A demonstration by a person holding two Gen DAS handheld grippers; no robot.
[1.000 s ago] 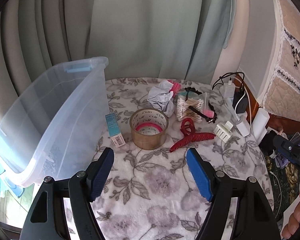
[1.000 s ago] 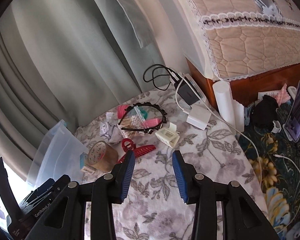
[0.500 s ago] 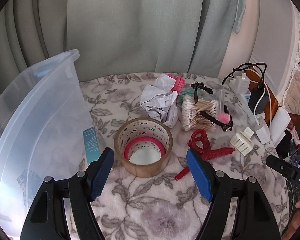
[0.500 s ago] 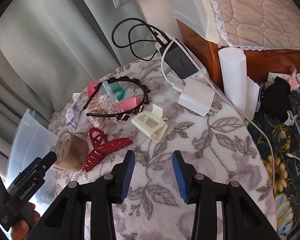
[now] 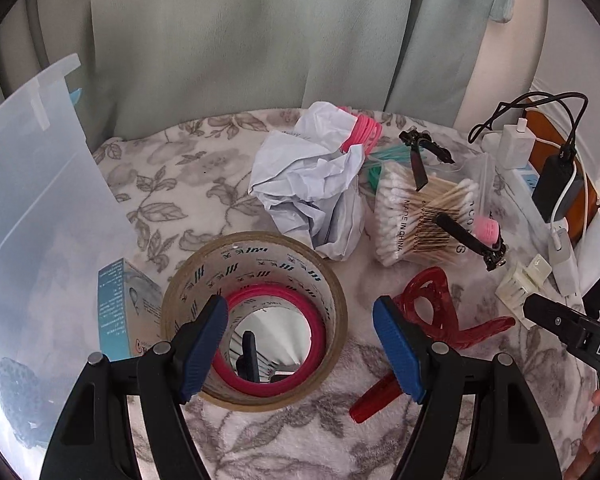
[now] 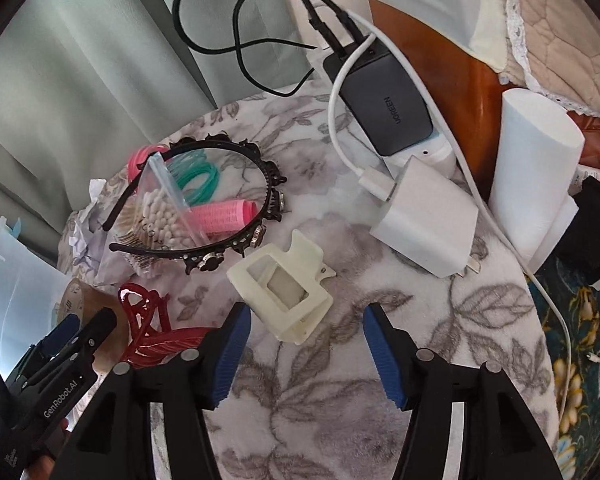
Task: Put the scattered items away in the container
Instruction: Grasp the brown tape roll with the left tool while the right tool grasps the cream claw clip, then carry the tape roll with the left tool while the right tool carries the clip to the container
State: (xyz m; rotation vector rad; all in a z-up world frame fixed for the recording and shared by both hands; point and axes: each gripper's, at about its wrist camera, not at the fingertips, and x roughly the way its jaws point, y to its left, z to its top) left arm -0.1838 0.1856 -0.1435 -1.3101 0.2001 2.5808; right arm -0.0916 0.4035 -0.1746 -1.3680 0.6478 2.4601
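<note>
Hovering my left gripper over the tape roll: jaws spread wide, holding nothing, one blue pad at the roll's near-left rim, the other just off its right side. I take the tape roll as landmark. Left of it, touching or nearly so, stands a small blue box, and beyond that the clear bin, its wall close against the box. Behind the roll lies a crumpled paper; right of the paper, a bag of cotton swabs with a black headband arched over it and a pink roller inside the arch. Right of the roll, close by, lies the red clip, partly behind my left pad. My right gripper sits farther right of the roll, also open wide and empty, its pads flanking the near end of a cream clip; whether they touch it I cannot tell. Beyond the cream clip sit a white charger and a dark charger with cables. Everything rests on a floral cloth.
</note>
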